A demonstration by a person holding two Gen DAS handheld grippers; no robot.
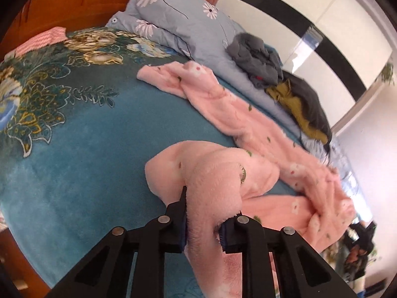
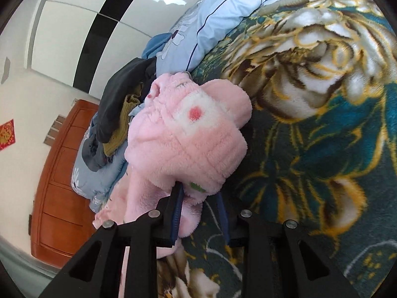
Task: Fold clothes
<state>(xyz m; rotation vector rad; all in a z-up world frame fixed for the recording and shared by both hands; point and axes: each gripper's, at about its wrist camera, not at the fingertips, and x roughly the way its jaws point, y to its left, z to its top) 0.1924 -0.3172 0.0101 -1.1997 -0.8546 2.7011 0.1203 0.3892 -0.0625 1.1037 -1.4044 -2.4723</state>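
A pink fleece garment (image 1: 223,114) with small flower prints lies stretched across the teal flowered bedspread (image 1: 82,144). My left gripper (image 1: 206,213) is shut on a bunched end of it, and the fabric bulges out between the fingers. In the right wrist view my right gripper (image 2: 201,198) is shut on another bunched end of the pink garment (image 2: 188,134), held just above the bedspread (image 2: 322,134). The fabric hides both sets of fingertips.
A light blue daisy quilt (image 1: 178,15) is piled along the far side, with a heap of grey, dark and mustard clothes (image 1: 278,74) on it. A wooden headboard (image 1: 74,0) stands behind. A wooden cabinet (image 2: 59,183) and white wall are beyond the bed.
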